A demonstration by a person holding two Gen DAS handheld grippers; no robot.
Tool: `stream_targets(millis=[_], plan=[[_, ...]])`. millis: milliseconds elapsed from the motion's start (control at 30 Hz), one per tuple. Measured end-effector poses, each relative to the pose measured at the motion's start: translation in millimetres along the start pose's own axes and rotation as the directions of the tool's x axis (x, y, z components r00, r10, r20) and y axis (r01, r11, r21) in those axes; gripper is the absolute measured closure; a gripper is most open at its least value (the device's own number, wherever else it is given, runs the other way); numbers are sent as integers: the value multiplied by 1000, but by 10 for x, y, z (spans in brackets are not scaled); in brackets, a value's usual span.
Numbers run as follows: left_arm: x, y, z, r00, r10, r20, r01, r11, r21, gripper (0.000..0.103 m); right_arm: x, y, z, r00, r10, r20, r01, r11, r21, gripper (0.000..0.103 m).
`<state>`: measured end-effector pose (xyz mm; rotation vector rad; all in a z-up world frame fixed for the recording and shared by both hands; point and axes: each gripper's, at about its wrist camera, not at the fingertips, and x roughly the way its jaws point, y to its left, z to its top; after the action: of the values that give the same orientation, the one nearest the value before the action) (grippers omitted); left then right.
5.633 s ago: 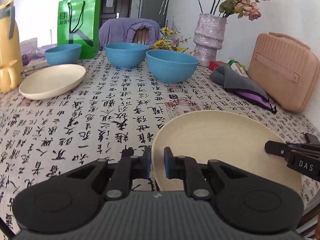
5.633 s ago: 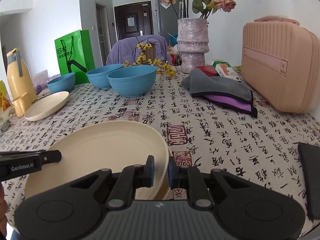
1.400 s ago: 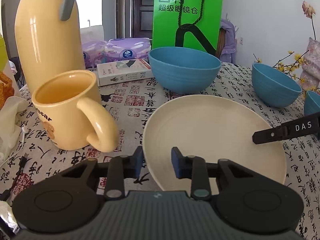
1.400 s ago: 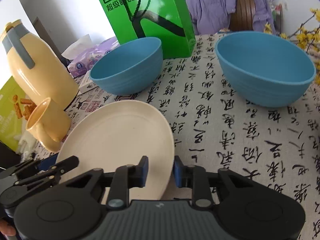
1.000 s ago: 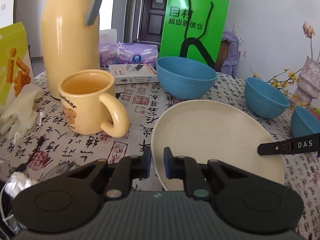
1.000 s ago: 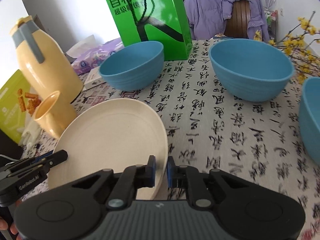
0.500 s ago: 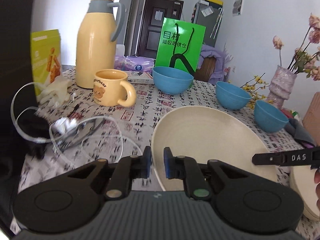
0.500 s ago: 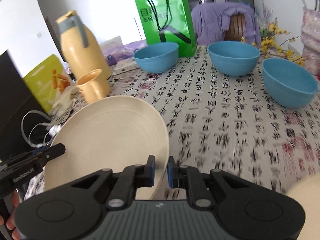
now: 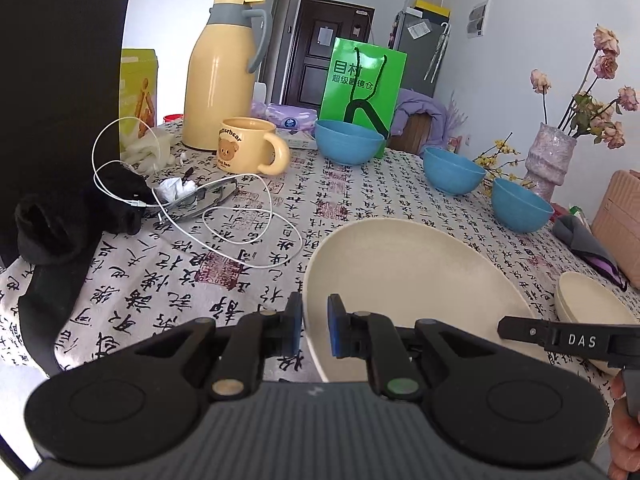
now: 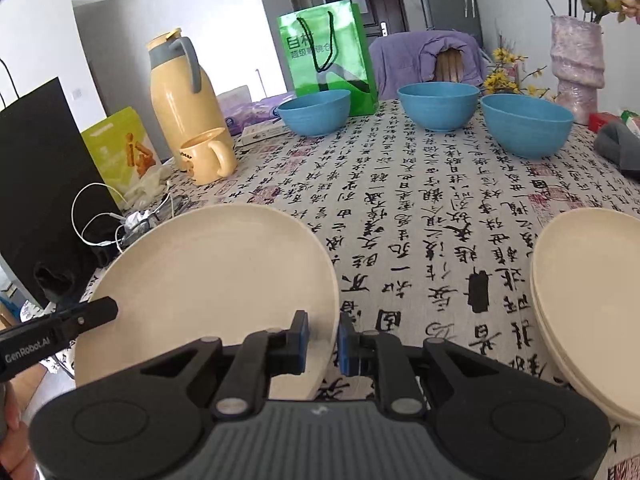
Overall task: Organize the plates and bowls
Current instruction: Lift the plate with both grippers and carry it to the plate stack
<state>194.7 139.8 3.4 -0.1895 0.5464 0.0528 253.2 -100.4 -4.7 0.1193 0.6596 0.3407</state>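
Note:
A cream plate (image 9: 400, 272) hangs above the patterned tablecloth, carried between both grippers. My left gripper (image 9: 314, 320) is shut on its left rim. My right gripper (image 10: 322, 336) is shut on the plate (image 10: 212, 280) at its right rim. One finger of the right gripper (image 9: 560, 338) shows across the plate in the left wrist view. To the right, a stack of cream plates (image 10: 592, 280) rests on the table, also seen as the stack (image 9: 588, 300) near the front edge. Three blue bowls (image 10: 314, 116) (image 10: 438, 106) (image 10: 526, 124) stand in a row at the back.
A yellow thermos (image 9: 220, 80), a yellow mug (image 9: 248, 146), white cables (image 9: 224, 216) and a black bag (image 9: 60, 100) crowd the left side. A green bag (image 10: 328, 60) stands behind the bowls. A vase (image 10: 576, 52), grey cloth (image 9: 580, 240) and pink case (image 9: 620, 220) sit right.
Both grippers have carried the plate back from the mug and bowls toward the near side of the table. The stack of cream plates has come into view on the right.

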Motion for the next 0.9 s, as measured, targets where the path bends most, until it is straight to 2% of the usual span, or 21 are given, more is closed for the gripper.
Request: stream_targets(millis=[200, 367, 600, 767, 900], plan=[[51, -177, -1, 1000, -21, -13, 21, 1000, 3, 90, -79, -138, -27, 1000, -16, 10, 16, 1000, 20, 88], [165, -429, 36, 995, -87, -45, 86, 996, -31, 90, -262, -311, 20, 992, -89, 90, 92, 995, -32, 88], [389, -1053, 87, 987, -144, -67, 144, 990, -6, 90, -496, -803, 140, 977, -157, 144, 163, 986, -30, 88], [583, -1556, 66, 973, -204, -111, 206, 978, 9, 90, -642, -1298, 166, 964, -219, 151, 220, 975, 7, 88], [713, -2016, 52, 964, -231, -132, 241, 968, 66, 90, -739, -1710, 190, 957, -256, 136, 252, 967, 46, 88]])
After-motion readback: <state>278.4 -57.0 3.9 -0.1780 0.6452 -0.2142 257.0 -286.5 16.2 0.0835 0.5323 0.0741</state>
